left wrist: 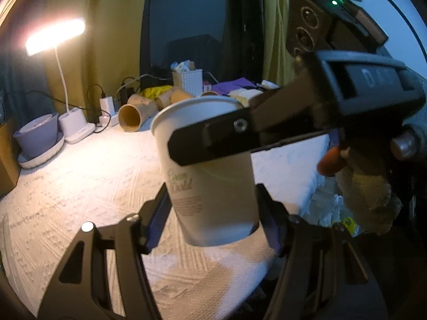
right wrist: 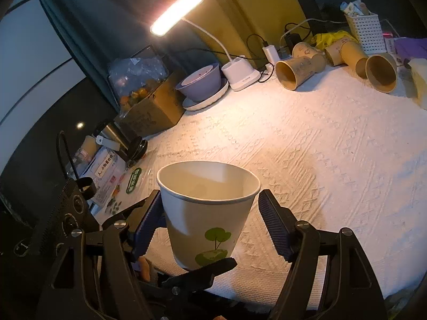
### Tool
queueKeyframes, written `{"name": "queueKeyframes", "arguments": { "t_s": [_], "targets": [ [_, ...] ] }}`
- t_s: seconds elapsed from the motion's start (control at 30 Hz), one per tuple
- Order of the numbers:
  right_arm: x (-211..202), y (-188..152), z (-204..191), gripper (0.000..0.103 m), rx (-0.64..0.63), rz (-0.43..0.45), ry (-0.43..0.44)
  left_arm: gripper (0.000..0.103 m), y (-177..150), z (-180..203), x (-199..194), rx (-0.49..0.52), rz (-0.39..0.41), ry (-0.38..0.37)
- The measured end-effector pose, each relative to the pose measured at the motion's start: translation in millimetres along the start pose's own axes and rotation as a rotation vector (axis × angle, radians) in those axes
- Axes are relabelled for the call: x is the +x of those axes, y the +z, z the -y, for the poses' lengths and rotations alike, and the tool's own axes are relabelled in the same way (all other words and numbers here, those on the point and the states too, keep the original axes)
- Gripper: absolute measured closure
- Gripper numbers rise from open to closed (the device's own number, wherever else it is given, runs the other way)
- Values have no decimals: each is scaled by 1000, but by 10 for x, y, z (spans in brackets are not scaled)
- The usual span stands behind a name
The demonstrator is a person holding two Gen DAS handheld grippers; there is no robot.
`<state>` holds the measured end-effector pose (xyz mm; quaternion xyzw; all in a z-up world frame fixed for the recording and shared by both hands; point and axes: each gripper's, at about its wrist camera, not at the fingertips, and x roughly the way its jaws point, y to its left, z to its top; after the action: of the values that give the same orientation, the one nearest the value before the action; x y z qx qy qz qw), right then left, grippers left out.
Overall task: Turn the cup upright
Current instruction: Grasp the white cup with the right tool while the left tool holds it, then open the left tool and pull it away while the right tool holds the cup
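**Cup mouth-up, pinched low, straddled high**

At left, left hand-held gripper [left wrist: 212,208] clamped on the lower wall of the paper cup [left wrist: 213,186], one blue pad pressed to each side just above the base. Cup near the front edge of the white-covered surface [right wrist: 320,146]; base hidden in both views, so impossible to say whether resting or lifted just clear.

In the middle: mouth pointing up, long axis close to vertical with a slight lean, narrow end down, printed side toward the left wrist camera, green leaf motif toward the right one. Judged very light, thin-walled and easy to crush or ovalise; smooth outside, likely a little slippery against hard plastic, less so against ribbed pads. Best taken across the wall with gentle squeeze, low near the stiff base seam or just under the rolled rim, never hard at mid-height. Empty inside as far as visible.

At right, right hand-held gripper [right wrist: 210,197] spread apart around the rim, near pad about touching, far pad with a gap to the tapering wall below, not squeezing.
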<state>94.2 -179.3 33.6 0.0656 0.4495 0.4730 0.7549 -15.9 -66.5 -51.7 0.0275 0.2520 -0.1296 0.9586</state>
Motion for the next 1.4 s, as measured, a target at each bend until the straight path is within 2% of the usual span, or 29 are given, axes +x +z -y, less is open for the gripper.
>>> {"name": "queueKeyframes", "arguments": {
  "t_s": [0.13,0.23,0.33,0.47,0.67,0.87,1.0,1.4],
  "targets": [
    [8,-1,-38,27,-16,-1,14,40,1,26,-49,9,16,1],
    [10,9,-30,32,-17,4,23,40,-13,29,-73,6,17,1],
    [24,13,-26,33,-18,2,26,39,-28,23,-90,0,19,3],
    [41,24,-26,34,-19,-3,26,39,-34,10,-56,-20,-1,8],
    [63,44,-4,34,-12,0,5,26,-41,-50,4,-46,-24,6],
    [88,88,65,34,12,16,-19,26,-61,-98,70,-82,-52,-8],
    [104,136,114,34,19,36,-57,26,-78,-139,104,-110,-66,-9],
    [248,246,290,34,-71,123,-290,26,-26,-454,120,-218,-103,28]
  ]
}}
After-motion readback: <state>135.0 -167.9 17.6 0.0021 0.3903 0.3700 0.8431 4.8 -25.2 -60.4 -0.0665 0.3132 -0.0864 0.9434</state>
